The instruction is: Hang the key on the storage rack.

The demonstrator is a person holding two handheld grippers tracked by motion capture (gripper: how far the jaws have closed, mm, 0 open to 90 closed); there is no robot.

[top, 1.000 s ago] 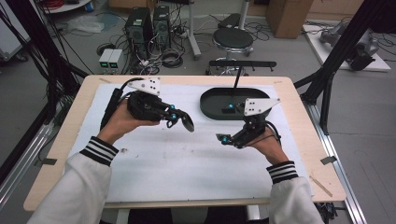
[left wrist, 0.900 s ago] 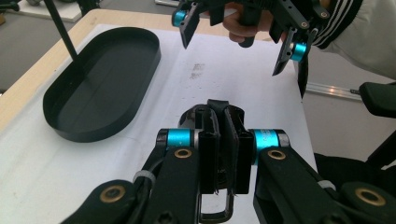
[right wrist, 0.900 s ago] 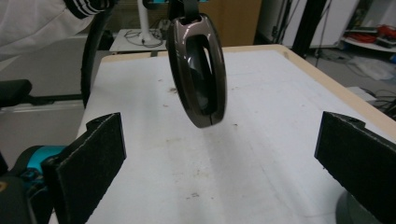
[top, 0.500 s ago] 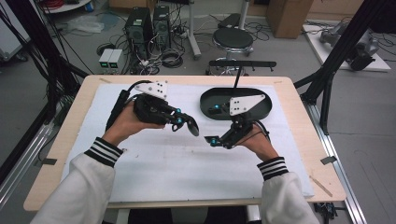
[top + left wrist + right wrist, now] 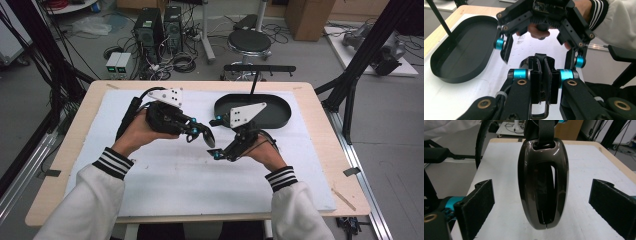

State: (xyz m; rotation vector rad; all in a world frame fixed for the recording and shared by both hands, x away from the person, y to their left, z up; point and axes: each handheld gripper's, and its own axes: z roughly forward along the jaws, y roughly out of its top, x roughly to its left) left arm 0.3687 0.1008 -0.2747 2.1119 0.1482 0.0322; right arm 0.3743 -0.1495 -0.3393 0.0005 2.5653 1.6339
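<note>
On the bench point(image 5: 75, 165) a black tray point(image 5: 277, 112) sits at the far side. The left gripper point(image 5: 541, 75) has its fingers clenched on a dark glossy buckle point(image 5: 542, 182), held between the right gripper's point(image 5: 216, 152) released fingers.

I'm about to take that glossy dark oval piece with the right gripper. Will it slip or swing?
The glossy oval piece looks smooth and curved, so it is probably slippery between flat pads. It hangs from the left gripper by a strap, so a nudge would likely swing it. It looks stiff, and probably light.
</note>
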